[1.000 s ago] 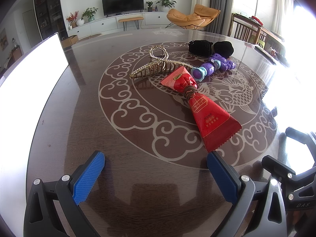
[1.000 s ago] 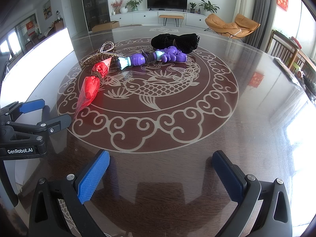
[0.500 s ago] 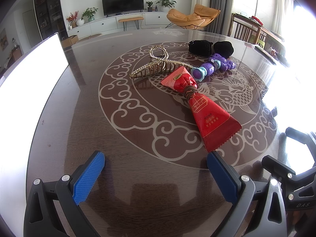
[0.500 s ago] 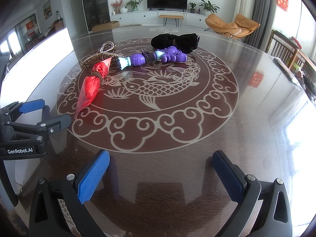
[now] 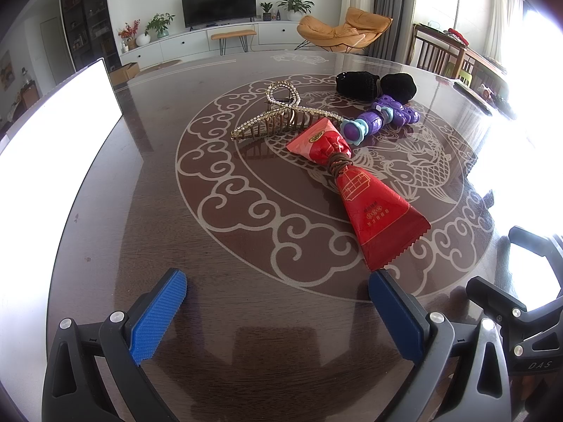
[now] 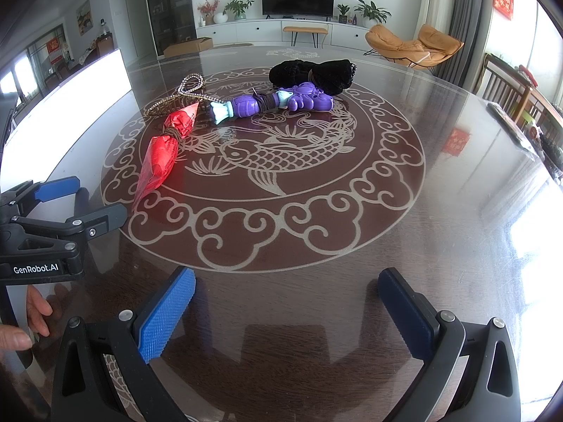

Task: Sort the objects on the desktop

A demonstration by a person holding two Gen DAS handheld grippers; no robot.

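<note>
A red packet point(image 5: 359, 186) point(image 6: 162, 147) cinched with a brown band lies on the dark round table point(image 5: 197, 316) point(image 6: 440, 239). Beyond it rest a gold rhinestone hair claw point(image 5: 281, 116) point(image 6: 179, 96), a purple toy point(image 5: 381, 119) point(image 6: 274, 102) wrapped with a band, and a black cloth bundle point(image 5: 373, 86) point(image 6: 313, 72). My left gripper point(image 5: 278, 288) stands open near the table's front, just short of the packet's serrated end. My right gripper point(image 6: 286, 285) is open too, with nothing between its fingers. The left gripper point(image 6: 77, 200) also shows at the right wrist view's left edge.
A bright white panel point(image 5: 52, 147) point(image 6: 67, 91) stands along the table's left side. A hand point(image 6: 24, 323) holds the left tool. Chairs point(image 5: 450, 52) sit beyond the table's right rim. Bare tabletop spreads on the right in the right wrist view.
</note>
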